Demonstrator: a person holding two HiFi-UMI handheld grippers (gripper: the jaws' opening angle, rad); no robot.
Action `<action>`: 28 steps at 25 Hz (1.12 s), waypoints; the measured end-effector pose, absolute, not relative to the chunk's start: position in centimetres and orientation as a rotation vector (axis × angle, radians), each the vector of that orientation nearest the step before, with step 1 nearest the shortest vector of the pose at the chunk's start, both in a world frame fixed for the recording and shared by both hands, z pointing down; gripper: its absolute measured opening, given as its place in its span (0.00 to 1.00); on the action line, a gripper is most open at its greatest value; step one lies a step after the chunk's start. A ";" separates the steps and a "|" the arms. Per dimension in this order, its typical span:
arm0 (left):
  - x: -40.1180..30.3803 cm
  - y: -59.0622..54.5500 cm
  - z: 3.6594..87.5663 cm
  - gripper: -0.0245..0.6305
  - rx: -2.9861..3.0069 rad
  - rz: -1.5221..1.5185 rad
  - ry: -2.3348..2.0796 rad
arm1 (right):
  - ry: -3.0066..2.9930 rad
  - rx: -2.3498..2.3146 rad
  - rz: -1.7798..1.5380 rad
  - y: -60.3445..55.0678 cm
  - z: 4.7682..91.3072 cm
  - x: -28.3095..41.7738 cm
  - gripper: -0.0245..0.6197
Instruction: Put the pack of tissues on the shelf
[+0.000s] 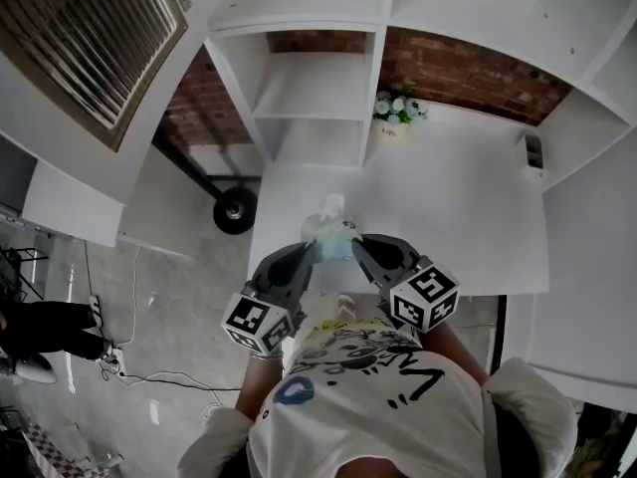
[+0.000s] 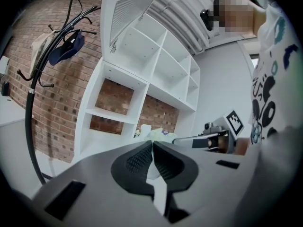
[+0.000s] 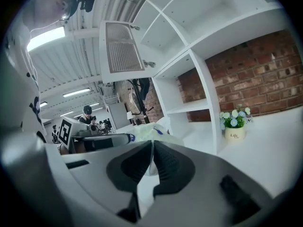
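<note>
The pack of tissues, pale with a crinkled clear wrapper, hangs between my two grippers over the front edge of the white counter. My left gripper is shut on the wrapper's left end, where thin white film shows between its jaws. At the right end my right gripper is shut on the wrapper in the same way. The pack bulges just past the fingertips in both gripper views. The white shelf unit stands ahead with open compartments.
A small pot of flowers stands on the counter beside the shelf's upright. A small dark object sits at the counter's far right. A black coat rack and a wheel are to the left of the shelf.
</note>
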State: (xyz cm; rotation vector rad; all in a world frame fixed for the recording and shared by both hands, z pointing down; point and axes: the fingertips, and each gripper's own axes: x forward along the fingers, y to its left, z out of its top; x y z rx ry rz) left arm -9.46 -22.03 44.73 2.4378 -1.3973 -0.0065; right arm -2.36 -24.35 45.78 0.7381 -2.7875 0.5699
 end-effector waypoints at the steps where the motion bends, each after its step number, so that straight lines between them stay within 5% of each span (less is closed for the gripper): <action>1: -9.3 -22.2 44.8 0.07 2.435 -0.007 -1.403 | -2.787 0.732 0.571 -24.7 45.9 -2.2 0.08; 28: -13.6 -30.7 49.4 0.07 2.429 0.062 -1.308 | -2.710 0.874 0.612 -31.8 50.6 -6.1 0.08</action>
